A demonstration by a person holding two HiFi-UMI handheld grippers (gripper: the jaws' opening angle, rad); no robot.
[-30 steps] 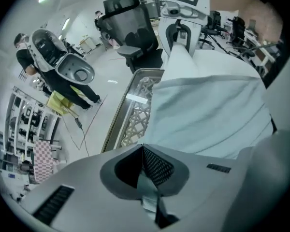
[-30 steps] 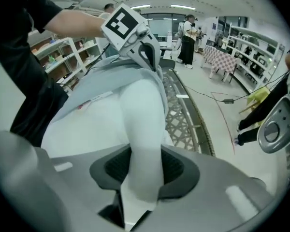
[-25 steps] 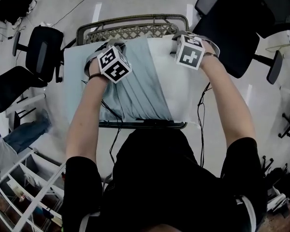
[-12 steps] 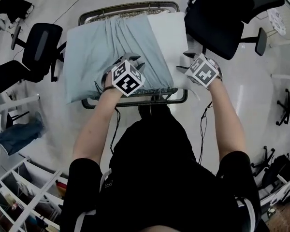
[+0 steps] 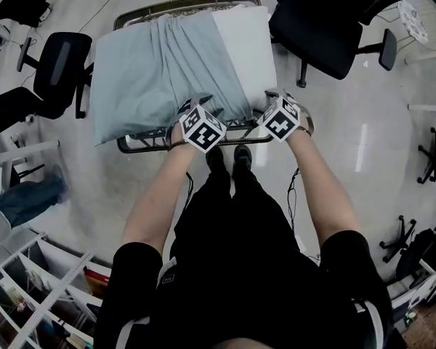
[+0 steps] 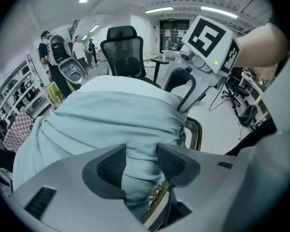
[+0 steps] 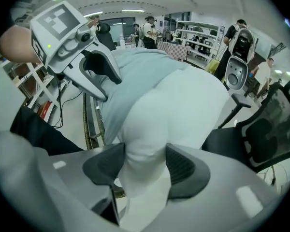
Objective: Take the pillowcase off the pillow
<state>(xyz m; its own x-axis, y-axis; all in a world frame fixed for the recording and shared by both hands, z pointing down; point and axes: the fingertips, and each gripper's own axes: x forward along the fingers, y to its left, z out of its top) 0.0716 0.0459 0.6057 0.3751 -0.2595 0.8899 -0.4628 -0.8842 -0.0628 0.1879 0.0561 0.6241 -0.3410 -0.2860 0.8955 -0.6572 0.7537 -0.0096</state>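
Note:
A pillow lies on a low wicker-rimmed stand. A light blue pillowcase covers its left part, and the bare white pillow shows on the right. My left gripper is at the near hem. Its jaws have just been opening and stand open, with a fold of pillowcase between the pads. My right gripper is at the near right corner. Its jaws have also been opening, and the white pillow corner bulges between them.
A black office chair stands close to the stand's far right, and another chair is to the left. White shelving is at the lower left. A cable trails on the floor. People stand far off in both gripper views.
Both grippers have come from the pillow's far edge back to its near edge, towards me. The pillow and pillowcase have stayed where they were on the stand.

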